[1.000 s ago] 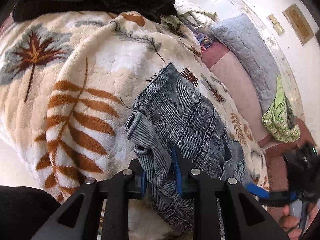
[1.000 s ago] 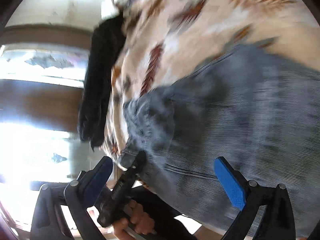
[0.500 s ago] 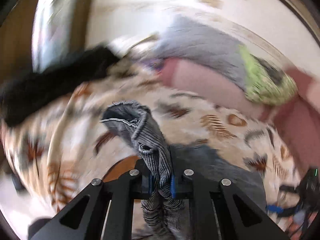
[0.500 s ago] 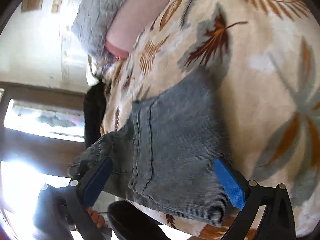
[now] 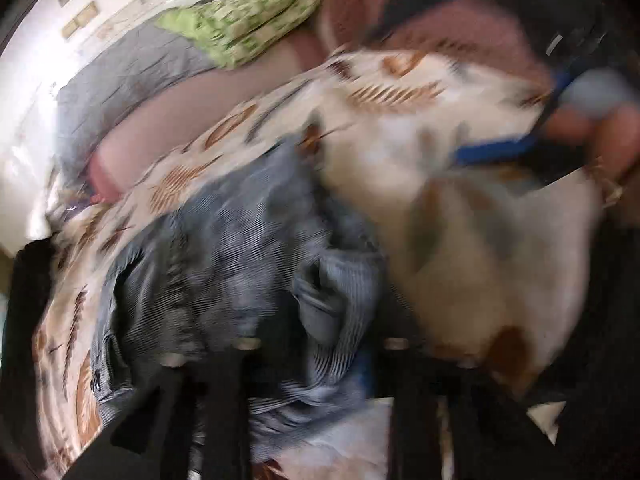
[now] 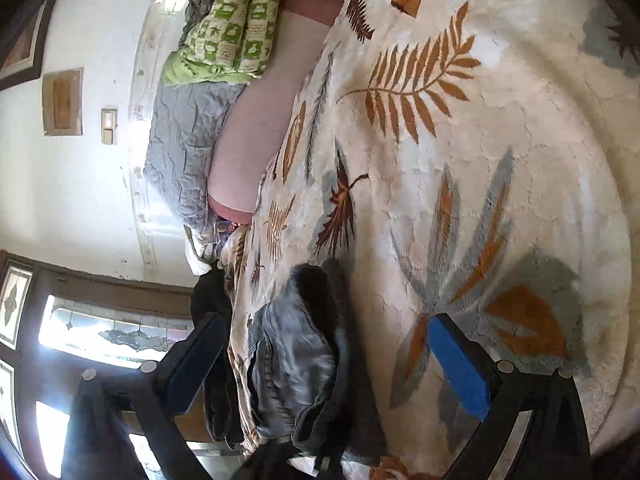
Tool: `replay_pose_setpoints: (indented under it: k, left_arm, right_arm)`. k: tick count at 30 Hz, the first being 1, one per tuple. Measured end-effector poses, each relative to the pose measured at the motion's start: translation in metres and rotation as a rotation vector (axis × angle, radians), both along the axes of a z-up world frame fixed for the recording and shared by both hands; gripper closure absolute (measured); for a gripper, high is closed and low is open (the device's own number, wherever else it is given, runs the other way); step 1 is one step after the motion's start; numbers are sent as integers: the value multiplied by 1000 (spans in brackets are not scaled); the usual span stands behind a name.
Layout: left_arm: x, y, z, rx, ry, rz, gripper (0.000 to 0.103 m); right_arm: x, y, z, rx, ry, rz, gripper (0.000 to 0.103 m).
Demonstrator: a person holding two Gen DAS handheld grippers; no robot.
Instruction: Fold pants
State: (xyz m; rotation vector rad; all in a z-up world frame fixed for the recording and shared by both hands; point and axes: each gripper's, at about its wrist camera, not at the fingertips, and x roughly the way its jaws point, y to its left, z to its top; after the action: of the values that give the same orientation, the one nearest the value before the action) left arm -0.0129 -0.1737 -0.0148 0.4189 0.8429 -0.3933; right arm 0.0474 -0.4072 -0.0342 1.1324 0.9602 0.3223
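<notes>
The grey-blue denim pants (image 5: 240,264) lie bunched on the cream leaf-print blanket (image 5: 472,248). The left wrist view is motion-blurred. My left gripper (image 5: 316,356) has a fold of the pants between its fingers; the jaws look closed on the cloth. In the right wrist view the pants (image 6: 296,356) sit in a rumpled heap near the blanket's edge, between the spread blue pads (image 6: 456,368) of my right gripper (image 6: 324,364). That gripper is open and holds nothing. It also shows in the left wrist view (image 5: 496,152), above the blanket.
A black garment (image 6: 208,292) lies at the blanket's edge (image 6: 440,160). A green patterned quilt (image 6: 232,28) and a grey quilt (image 6: 184,140) lie on the pink sheet (image 6: 256,136) by the wall. A window is at the left.
My left gripper has swung round fast with the pants fold in it, bunching the pants into a heap. My right gripper has drawn back from the pants and stays open.
</notes>
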Motion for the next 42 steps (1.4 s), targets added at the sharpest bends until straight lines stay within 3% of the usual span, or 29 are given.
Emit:
replay_pose_setpoints:
  k: [3,5,7,10,12,13,14,16,17,18,19,21,22,24,26,28,32,34,35,39,42]
  left_arm:
    - [-3,25,36,-151,16,7,54]
    - [-10,55,62,-244,-33,63,44]
    - [-10,103,80,-338,-75,184,36]
    - [1,168,79,-368,-100,422,36]
    - [15,197,62,-346,-33,534,36]
    - [22,202,51,-340,-7,544,36]
    - [27,202,38,-315,25,536,36]
    - [36,192,12,-231,95,502,36]
    - [38,186,2,-198,97,484,35]
    - [36,183,0,-185,70,479,35]
    - [31,183,5,-186,42,474,36]
    - [22,186,18,-241,12,457,36]
    - [15,190,30,-306,-30,454,36]
    - [11,190,38,-356,-82,435,34]
    - [18,180,27,-327,-40,402,29]
    - [26,167,-7,-271,42,364,29]
    - [22,169,-10,-309,26,361,28]
    - [23,170,-10,-313,40,352,28]
    - [22,169,-10,-315,36,356,27]
    - [18,168,-10,-312,22,355,27]
    - [21,168,-12,-310,27,355,27]
  right_arm:
    - [2,12,5,-42,-18,37,0]
    - [0,22,11,-81,-42,55,0]
    - [-3,31,20,-102,-70,92,0]
    - [-11,64,40,-8,-140,220,0]
    - [-16,86,48,60,-183,305,0]
    - [-20,102,45,95,-185,354,0]
    - [-21,109,40,103,-169,373,0]
    - [-19,123,-1,-3,-3,378,1]
    - [-21,120,-24,-31,74,344,8]
    - [-28,106,-30,54,56,260,9]
    - [-29,101,-25,78,66,250,9]
    - [-35,94,-6,8,58,226,8]
    - [-40,91,5,-35,35,210,7]
    - [-46,92,13,-7,21,217,6]
    - [-50,100,19,45,10,227,6]
    - [-48,115,21,108,-18,277,6]
    - [-39,127,8,109,-9,290,5]
    - [-36,120,-17,38,77,233,9]
    - [-38,115,-20,80,74,201,9]
    - [-38,124,17,-31,42,247,8]
    - [-33,135,37,-37,-32,300,5]
